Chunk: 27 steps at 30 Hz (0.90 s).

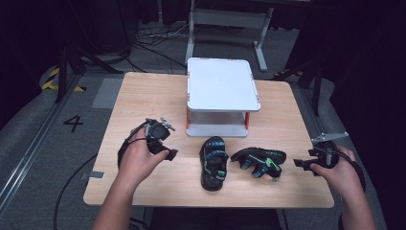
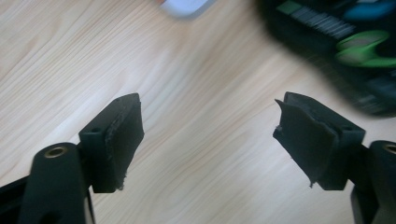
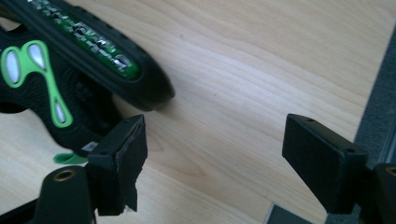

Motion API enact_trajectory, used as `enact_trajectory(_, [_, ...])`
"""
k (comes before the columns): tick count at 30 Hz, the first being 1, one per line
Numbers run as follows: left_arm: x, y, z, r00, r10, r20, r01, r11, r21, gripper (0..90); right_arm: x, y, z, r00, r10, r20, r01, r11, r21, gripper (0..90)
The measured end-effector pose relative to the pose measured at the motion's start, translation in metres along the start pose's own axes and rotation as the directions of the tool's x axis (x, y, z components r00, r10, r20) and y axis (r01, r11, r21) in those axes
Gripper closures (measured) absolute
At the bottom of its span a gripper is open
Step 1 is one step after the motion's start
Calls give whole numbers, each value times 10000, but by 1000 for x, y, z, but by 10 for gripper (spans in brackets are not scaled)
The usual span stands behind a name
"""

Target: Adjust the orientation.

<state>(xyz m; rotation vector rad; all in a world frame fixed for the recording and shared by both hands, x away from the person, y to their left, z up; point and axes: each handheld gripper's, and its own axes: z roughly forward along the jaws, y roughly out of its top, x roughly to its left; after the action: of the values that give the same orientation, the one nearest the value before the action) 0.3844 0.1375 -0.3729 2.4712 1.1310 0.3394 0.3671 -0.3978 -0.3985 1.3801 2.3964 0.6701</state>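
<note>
Where the wooden table (image 1: 143,96) is seen from the high view, one white two-tier rack (image 1: 222,84) is found at its far centre, w/ orange-red posts between top shelf and base; nothing is seen on the top shelf, and the lower tier, as far as can be made out, is bare too. Two sandals are counted, both black w/ green and blue trim, both on the tabletop in front of the rack and neither in it. The left sandal (image 1: 213,163) is laid sole-down, pointing roughly toward the rack. The right sandal (image 1: 259,161) is tipped on its side, just beside the first, not touching as far as can be told.

Two grippers are counted, one per hand. The left gripper (image 1: 171,154) is held near the left sandal, on its left, apart from it; in the left gripper view its jaws are spread wide over bare wood, nothing between them, w/ the blurred sandal (image 2: 341,42) at top right. The right gripper (image 1: 298,163) is held at the table's right edge, near the right sandal; in the right gripper view its jaws are wide apart too, nothing gripped, the sandal (image 3: 70,70) lying beyond the left-hand jaw, close to it; contact can't be told.
</note>
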Motion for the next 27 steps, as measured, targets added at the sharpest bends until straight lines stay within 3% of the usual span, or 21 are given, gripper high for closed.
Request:
enact_trajectory(1, [7,-5,0,9985,-354,-416,357,9993,63,219,1,0,0,9999,-58,-101,59,10000,50,263])
enact_trajectory(3, [18,-12,-2,9957,-848,-368,851,9963,76,219,4,0,2,9984,-420,-373,416,9991,-125,342])
enact_trajectory(5, [24,-15,-5,9934,-1056,-450,1060,9943,62,229,10,1,3,9968,-261,-752,260,9997,-22,327])
enact_trajectory(7, [26,-18,-5,9918,-1155,-547,1165,9931,143,224,13,1,1,9967,-205,-786,208,9998,20,334])
enact_trajectory(9, [26,-20,-3,9920,-1092,-629,1113,9933,318,224,17,2,-1,9960,95,-893,-79,9998,175,340])
enact_trajectory(12, [24,-20,0,9933,-1047,-498,1072,9930,506,231,21,4,-2,9941,104,-1078,-104,9999,6,342])
enact_trajectory(13, [23,-19,3,9937,-1005,-493,1032,9931,565,231,27,3,-2,9867,811,-1409,-763,9963,390,358])
enact_trajectory(14, [21,-19,4,9939,-998,-472,1028,9926,649,232,30,3,-2,9840,867,-1555,-793,9954,528,348])
enact_trajectory(18, [18,-17,9,9953,-915,-310,936,9926,774,235,37,3,2,9880,582,-1430,-464,9953,847,295])
enact_trajectory(22, [15,-16,10,9961,-852,-235,869,9926,843,236,49,1,12,9943,485,-952,-307,9831,1806,291])
enact_trajectory(27, [12,-14,12,9974,-663,-286,683,9946,778,247,64,3,25,9909,636,-1187,-378,9773,2085,302])
